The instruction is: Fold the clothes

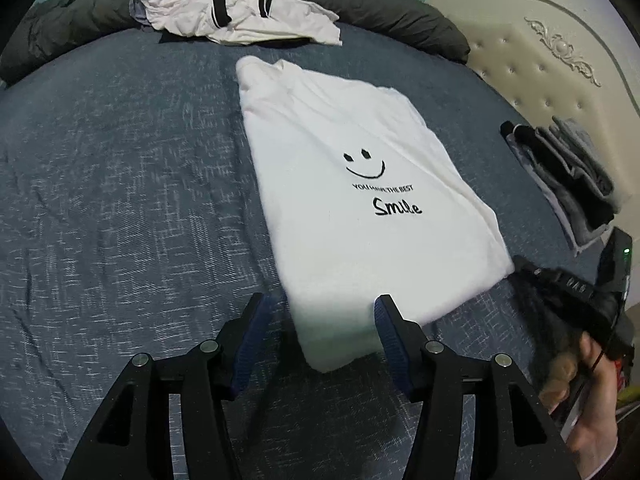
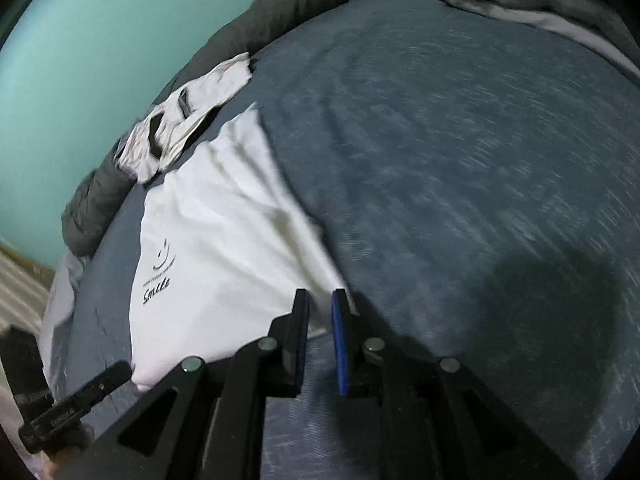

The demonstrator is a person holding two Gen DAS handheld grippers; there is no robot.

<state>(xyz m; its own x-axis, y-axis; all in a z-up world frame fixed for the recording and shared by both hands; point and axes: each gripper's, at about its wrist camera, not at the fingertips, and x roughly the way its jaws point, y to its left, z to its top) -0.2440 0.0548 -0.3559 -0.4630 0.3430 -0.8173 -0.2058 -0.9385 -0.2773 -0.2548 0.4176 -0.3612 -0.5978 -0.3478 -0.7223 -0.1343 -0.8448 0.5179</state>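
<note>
white t-shirt (image 1: 352, 184) lies on the bed (image 1: 120, 200), sides seemingly folded in, lengthwise fold left. my left claw (image 1: 320, 312) gapes at its hem; my right claw (image 2: 320, 300) is nearly together, holding nothing. unfolded clothes (image 1: 240, 12) wait.

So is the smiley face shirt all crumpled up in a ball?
No, the smiley shirt lies flat and folded into a neat rectangle on the blue bedspread.
</note>
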